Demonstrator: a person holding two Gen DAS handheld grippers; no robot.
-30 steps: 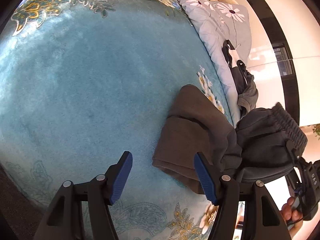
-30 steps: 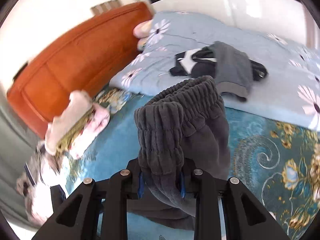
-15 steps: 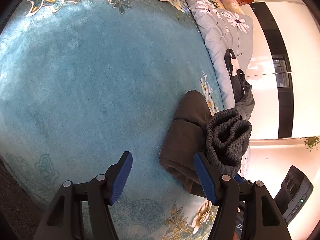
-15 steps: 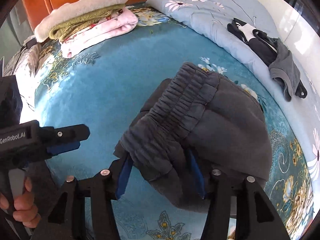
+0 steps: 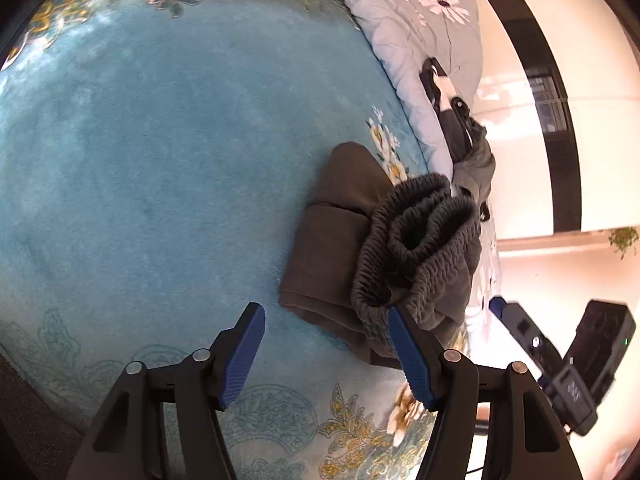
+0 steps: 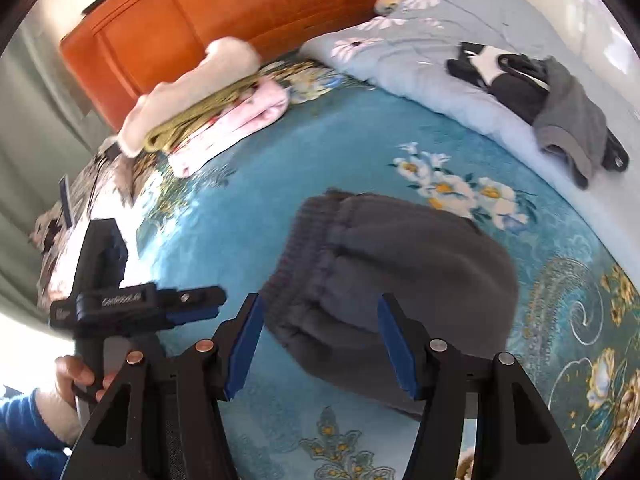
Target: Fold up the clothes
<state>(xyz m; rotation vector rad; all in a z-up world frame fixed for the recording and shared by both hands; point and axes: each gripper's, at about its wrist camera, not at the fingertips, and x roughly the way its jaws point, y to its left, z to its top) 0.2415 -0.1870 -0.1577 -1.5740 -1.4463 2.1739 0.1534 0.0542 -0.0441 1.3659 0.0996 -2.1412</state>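
Dark grey trousers lie folded on the blue floral blanket, their ribbed waistband bunched on top. My left gripper stands open just in front of them, its right pad by the waistband's near edge and nothing between its fingers. In the right wrist view the trousers rest flat ahead of my right gripper, which is open and holds nothing. The left gripper shows there at the left, held by a person's hand. The right gripper appears at the right edge of the left wrist view.
A stack of folded clothes sits at the blanket's far end against an orange headboard. A grey flowered quilt runs along the right side, with black-and-white and grey garments on it. Open blanket lies beyond the trousers.
My right gripper let go of the trousers' waistband, opened and drew back. The trousers dropped from hanging to lying folded on the blanket. The left gripper stayed open.
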